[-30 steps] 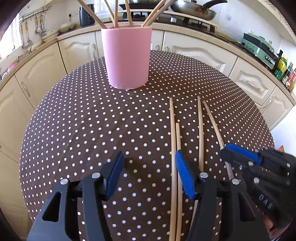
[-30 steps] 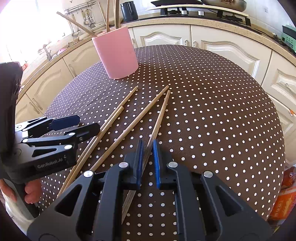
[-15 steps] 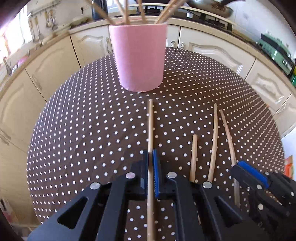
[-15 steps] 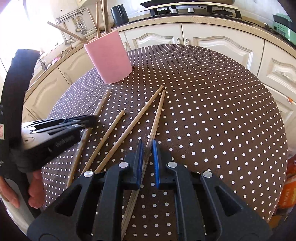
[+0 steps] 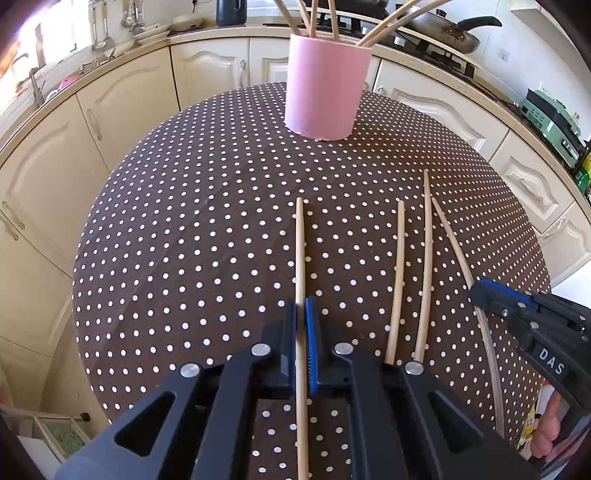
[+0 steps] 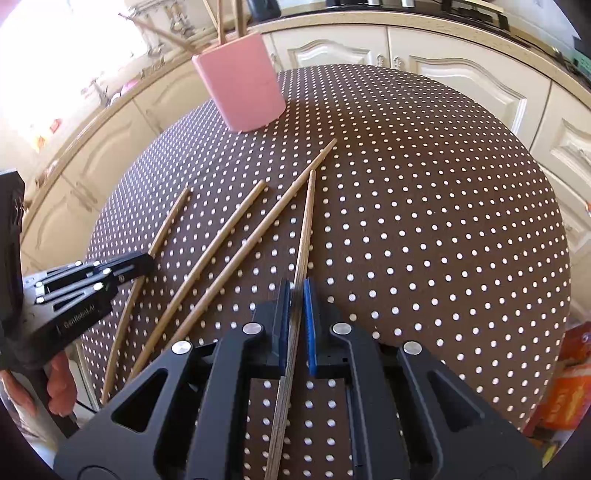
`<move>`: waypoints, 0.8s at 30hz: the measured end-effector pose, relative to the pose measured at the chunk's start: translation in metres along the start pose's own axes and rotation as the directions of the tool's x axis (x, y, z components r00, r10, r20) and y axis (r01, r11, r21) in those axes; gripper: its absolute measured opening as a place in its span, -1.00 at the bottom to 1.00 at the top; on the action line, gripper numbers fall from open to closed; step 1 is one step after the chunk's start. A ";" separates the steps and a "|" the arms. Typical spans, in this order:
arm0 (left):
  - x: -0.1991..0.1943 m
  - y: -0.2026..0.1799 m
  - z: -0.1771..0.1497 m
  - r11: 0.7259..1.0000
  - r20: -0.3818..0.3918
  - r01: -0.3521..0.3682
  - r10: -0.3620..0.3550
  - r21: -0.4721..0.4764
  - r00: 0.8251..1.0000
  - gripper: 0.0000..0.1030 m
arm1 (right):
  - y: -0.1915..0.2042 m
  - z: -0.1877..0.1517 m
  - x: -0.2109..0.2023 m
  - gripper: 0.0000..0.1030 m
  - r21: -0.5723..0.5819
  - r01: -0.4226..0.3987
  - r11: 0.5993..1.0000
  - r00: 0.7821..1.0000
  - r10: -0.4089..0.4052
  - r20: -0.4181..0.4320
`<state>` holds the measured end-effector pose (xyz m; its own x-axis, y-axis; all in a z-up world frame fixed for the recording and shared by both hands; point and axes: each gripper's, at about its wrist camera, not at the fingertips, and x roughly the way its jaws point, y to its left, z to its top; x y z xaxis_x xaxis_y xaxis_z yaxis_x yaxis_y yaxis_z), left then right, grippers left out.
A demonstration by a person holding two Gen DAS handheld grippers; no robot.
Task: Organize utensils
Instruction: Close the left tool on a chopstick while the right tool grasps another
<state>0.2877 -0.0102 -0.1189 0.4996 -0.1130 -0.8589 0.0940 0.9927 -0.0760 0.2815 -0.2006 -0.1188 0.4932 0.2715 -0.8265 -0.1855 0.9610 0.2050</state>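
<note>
Now chopstick point(image 5: 300, 258) between left tool point(image 5: 303, 306) pads

The tablecloth point(image 5: 184, 258) is dark brown, dotted all over with small white spots in even rows. On it stands a plain pale pink holder point(image 5: 325, 88), and the sticks point(image 5: 317, 18) in it are light tan wood, the same as the chopsticks point(image 5: 399, 273) lying on the cloth. Both grippers are black with bright blue pads: left gripper point(image 5: 303, 332), right gripper point(image 6: 295, 317). The cabinets point(image 5: 122, 107) behind are cream with a beige worktop point(image 5: 221, 33). A green appliance point(image 5: 550, 118) sits at the far right. An orange packet point(image 6: 569, 387) lies beyond the table edge.
</note>
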 end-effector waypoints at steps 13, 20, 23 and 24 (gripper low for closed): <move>0.006 0.007 0.013 0.997 0.015 -0.074 0.074 -0.026 0.997 -0.45 | 0.009 0.031 0.017 -0.59 -0.005 0.069 0.998 0.997 -0.069 -0.017; 0.012 0.015 0.020 0.988 0.063 -0.112 0.119 -0.108 0.991 -0.87 | 0.019 0.047 0.033 -0.66 -0.067 0.162 0.985 0.987 -0.161 0.021; 0.012 0.027 0.021 0.986 0.064 -0.070 0.080 -0.153 0.995 -0.88 | 0.017 0.052 0.036 -0.84 -0.040 0.137 0.990 0.990 -0.137 0.014; 0.011 0.029 0.021 0.985 0.067 -0.067 0.078 -0.159 0.995 -0.88 | 0.015 0.053 0.036 -0.85 -0.032 0.120 0.992 0.993 -0.119 0.010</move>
<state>0.3142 0.0167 -0.1203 0.5623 -0.0374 -0.8261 -0.0779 0.9921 -0.0979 0.3416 -0.1739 -0.1182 0.5205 0.1553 -0.8396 -0.1525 0.9844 0.0876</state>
